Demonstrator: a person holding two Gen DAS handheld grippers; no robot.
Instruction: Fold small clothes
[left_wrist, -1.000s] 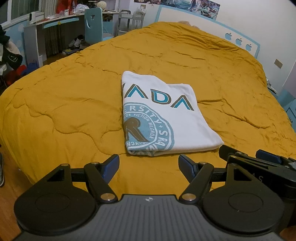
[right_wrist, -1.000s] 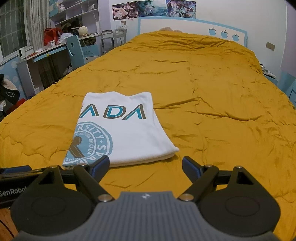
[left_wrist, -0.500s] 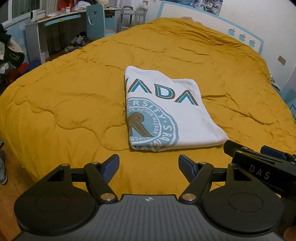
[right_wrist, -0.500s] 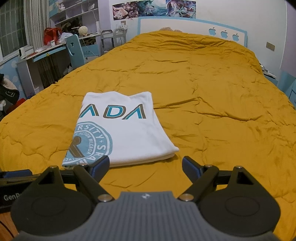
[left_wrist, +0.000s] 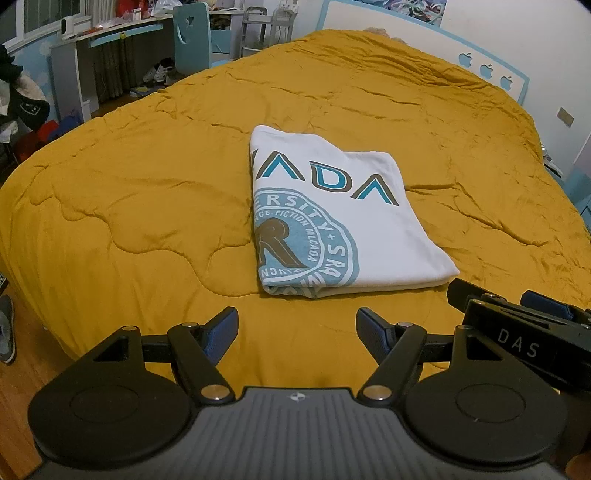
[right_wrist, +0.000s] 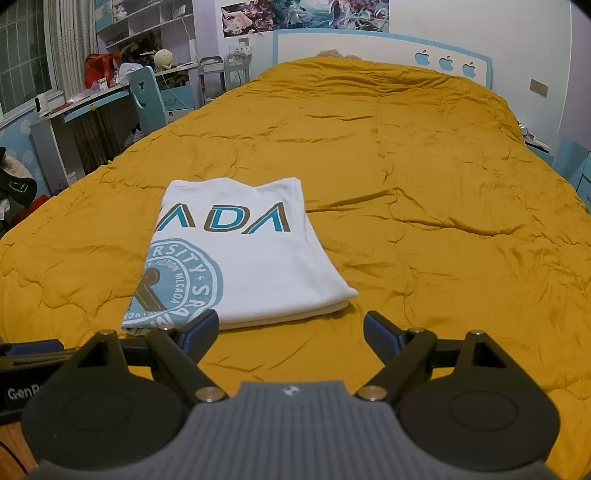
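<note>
Two grippers are hovering over the near edge of the mustard quilt (left_wrist: 147, 192), both empty. Left gripper (left_wrist: 297, 325) is holding its fingers spread wide, the folded white T-shirt (left_wrist: 332, 221) lying just beyond its fingertips. Right gripper (right_wrist: 291, 326) is spreading its fingers too, the T-shirt sitting ahead of its left fingertip (right_wrist: 201, 326), not touched.

Both wrist cameras look steeply down from the bed's (left_wrist: 147, 192) foot toward its headboard (right_wrist: 384, 44), sharing the folded shirt (left_wrist: 332, 221), centre frame left view, lower left right view.
</note>
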